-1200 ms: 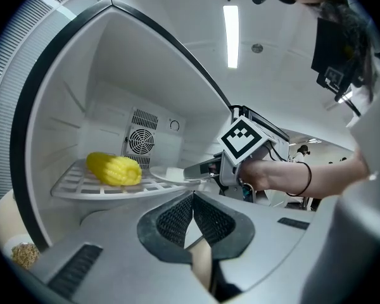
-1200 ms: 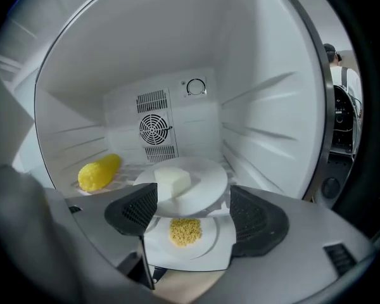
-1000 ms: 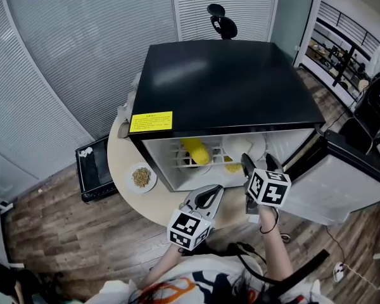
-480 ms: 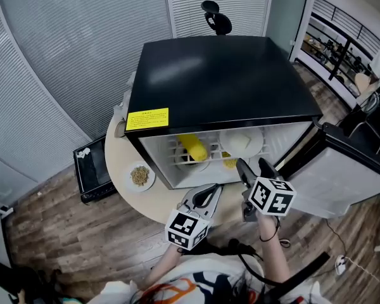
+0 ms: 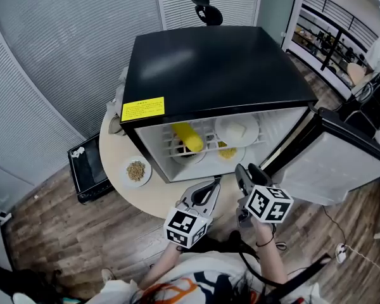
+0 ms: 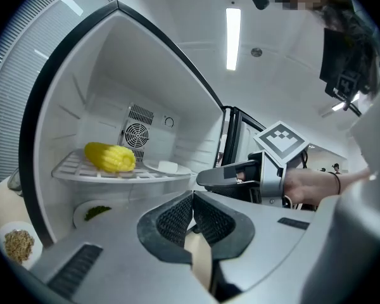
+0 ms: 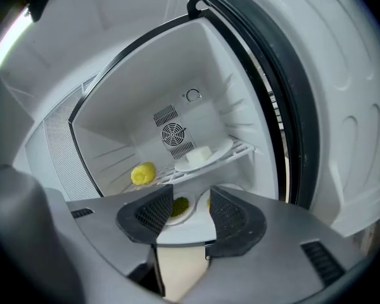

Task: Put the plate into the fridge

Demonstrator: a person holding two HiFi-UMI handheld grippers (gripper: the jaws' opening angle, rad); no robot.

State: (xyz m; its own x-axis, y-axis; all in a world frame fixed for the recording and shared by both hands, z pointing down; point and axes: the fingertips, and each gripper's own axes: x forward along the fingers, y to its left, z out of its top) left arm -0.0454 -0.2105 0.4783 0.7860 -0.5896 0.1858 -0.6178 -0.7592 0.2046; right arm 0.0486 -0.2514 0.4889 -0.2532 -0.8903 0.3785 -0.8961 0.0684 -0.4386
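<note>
Plate (image 5: 237, 130), query: where does it lie, and which way?

Reply: Inside the open fridge (image 5: 215, 68), on the right part of the upper wire shelf (image 5: 210, 137), level and face up, carrying a pale block (image 7: 199, 153). It is round, so it has no long axis. In the head view the fridge top cuts off its rear edge. Below, the plate of green food (image 7: 177, 206) is partly hidden behind the jaws.

Query: And the grippers?

Reply: Right gripper (image 5: 246, 168), a second ago at the shelf edge, is now drawn back from the opening. Its jaws have just been narrowing and stand half apart, with nothing between them. Left gripper (image 5: 206, 192): jaws together, empty.
</note>
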